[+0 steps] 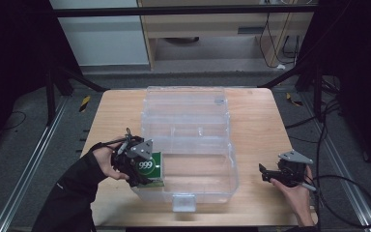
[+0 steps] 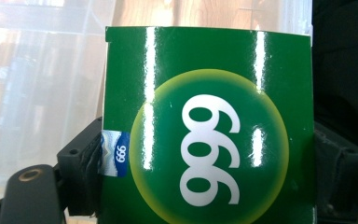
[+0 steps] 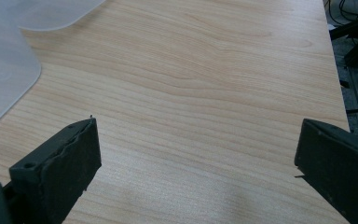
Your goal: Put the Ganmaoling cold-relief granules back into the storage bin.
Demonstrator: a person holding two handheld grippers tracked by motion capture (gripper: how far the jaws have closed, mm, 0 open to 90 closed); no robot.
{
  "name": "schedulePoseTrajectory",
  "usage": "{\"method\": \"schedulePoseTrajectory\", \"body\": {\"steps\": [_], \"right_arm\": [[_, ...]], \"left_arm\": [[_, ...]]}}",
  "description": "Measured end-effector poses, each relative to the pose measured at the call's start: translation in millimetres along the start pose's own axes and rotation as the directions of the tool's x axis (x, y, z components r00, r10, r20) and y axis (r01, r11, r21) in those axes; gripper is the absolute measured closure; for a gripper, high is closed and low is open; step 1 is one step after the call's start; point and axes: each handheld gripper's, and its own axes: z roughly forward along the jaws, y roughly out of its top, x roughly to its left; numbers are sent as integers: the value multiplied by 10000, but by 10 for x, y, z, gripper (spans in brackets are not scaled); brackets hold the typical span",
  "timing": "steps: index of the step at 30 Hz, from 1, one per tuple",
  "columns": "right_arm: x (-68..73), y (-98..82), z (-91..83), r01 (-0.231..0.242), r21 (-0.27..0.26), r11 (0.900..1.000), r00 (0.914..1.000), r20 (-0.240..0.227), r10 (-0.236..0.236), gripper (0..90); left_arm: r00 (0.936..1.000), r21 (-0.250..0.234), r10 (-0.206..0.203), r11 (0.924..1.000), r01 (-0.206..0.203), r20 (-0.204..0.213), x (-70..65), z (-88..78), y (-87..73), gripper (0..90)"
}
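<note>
Wooden table [image 1: 256,121] holds a clear plastic box [image 1: 188,140], lid open. Left gripper [image 1: 142,169] squeezes the shiny green "999" carton [image 2: 207,126] at the box's near-left corner, not dropped in yet. Right gripper [image 3: 196,172] waits, jaws wide and empty.

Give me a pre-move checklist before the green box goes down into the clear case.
1. Grip on the green box: ok, left gripper has a jaw on each side of it.
2. Box over the case: ok, it sits at the front left corner of the open tray.
3. Lid out of the way: ok, it is folded back behind the tray.
4. Tray floor under the box free: cannot tell, box and gripper hide that corner.
5. Right gripper clear of the case: ok, it is open and holds nothing, over bare table to the case's right.
</note>
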Motion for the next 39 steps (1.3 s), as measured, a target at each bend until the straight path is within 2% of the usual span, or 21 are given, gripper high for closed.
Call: {"method": "schedulePoseTrajectory", "body": {"steps": [10,11,15,16,17,19,31,39], "right_arm": [[3,-3,7,20,40,10000,10000,12,-20,7],[4,-4,8,29,44,10000,10000,8,-29,7],[6,-5,11,49,39,10000,10000,-2,-49,7],[6,-5,11,57,38,10000,10000,-1,-57,7],[6,-5,11,59,39,10000,10000,-4,-59,7],[6,-5,12,60,39,10000,10000,-4,-60,7],[10,-7,12,45,64,10000,10000,-24,-45,7],[10,-7,14,70,69,10000,10000,-34,-70,6]], "left_arm": [[10000,-37,-75,10000,75,33,-12,74,-40,151],[9996,98,-285,9995,284,67,-27,75,-51,151],[9996,63,-278,9996,278,5,-27,114,-74,151],[9999,-89,-119,9999,119,26,-16,135,-75,151],[9997,59,-252,9997,252,8,-23,138,-83,150],[9999,-16,-107,9999,107,43,-13,169,-82,150],[9998,-56,-198,9998,198,13,-25,289,-131,144],[9999,153,-130,9998,130,-9,-23,372,-146,139]]}}
